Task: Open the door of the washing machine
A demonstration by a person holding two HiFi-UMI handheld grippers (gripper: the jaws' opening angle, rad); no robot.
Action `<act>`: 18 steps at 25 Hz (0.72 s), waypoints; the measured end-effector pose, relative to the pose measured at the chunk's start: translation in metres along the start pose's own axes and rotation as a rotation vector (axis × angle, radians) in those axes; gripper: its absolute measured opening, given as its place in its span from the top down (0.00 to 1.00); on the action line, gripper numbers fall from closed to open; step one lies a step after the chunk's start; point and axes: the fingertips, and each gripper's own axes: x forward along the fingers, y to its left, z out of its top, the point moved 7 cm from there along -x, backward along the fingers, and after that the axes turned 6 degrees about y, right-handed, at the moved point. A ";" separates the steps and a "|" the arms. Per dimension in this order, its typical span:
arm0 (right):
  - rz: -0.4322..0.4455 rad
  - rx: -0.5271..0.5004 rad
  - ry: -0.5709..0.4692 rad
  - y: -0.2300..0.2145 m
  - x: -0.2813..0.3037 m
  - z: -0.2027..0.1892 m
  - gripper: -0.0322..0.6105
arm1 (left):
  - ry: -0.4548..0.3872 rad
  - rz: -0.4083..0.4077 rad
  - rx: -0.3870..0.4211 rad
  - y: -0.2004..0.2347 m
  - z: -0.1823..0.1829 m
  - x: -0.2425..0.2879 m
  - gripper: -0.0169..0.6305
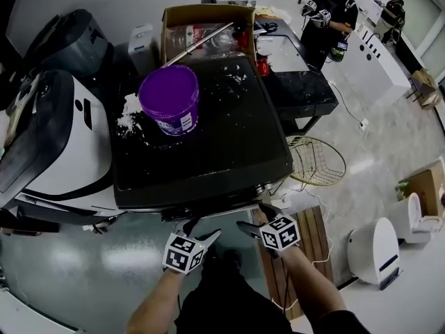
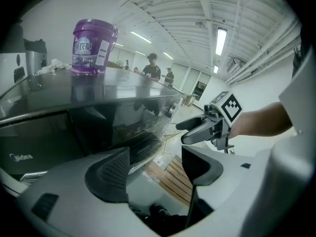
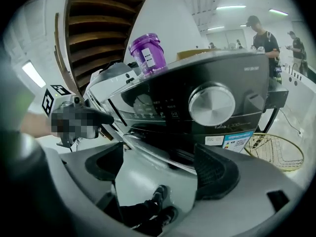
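The washing machine (image 1: pixel 208 152) stands just ahead, and its door (image 3: pixel 163 154) on the front face looks shut (only a curved chrome rim shows, below the dial (image 3: pixel 212 104)). The left gripper (image 1: pixel 201 229) and right gripper (image 1: pixel 252 216) both hang near that front, jaws apart, holding nothing. By my reading nothing is done yet: finding the handle, gripping and pulling all remain

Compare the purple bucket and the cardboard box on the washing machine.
The bucket is round and purple; the box is square-cornered and brown. The bucket is shut with a lid; the box stands open, with things inside. The bucket sits nearer the front, the box at the far edge. Both rest on the dark top of the washing machine.
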 end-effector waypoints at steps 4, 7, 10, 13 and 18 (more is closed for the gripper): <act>-0.018 -0.051 0.052 -0.019 0.030 -0.004 0.25 | -0.012 0.012 -0.003 0.012 0.000 0.014 0.45; -0.060 -0.096 0.109 -0.026 0.044 -0.011 0.27 | 0.010 0.018 -0.021 0.019 -0.007 0.017 0.45; -0.084 -0.139 0.161 -0.033 0.055 -0.016 0.29 | 0.023 0.019 -0.058 0.025 -0.012 0.019 0.46; -0.089 -0.158 0.194 -0.041 0.065 -0.018 0.31 | 0.025 0.017 -0.085 0.028 -0.017 0.018 0.46; -0.081 -0.222 0.244 -0.051 0.077 -0.018 0.33 | 0.035 0.032 -0.112 0.037 -0.024 0.016 0.47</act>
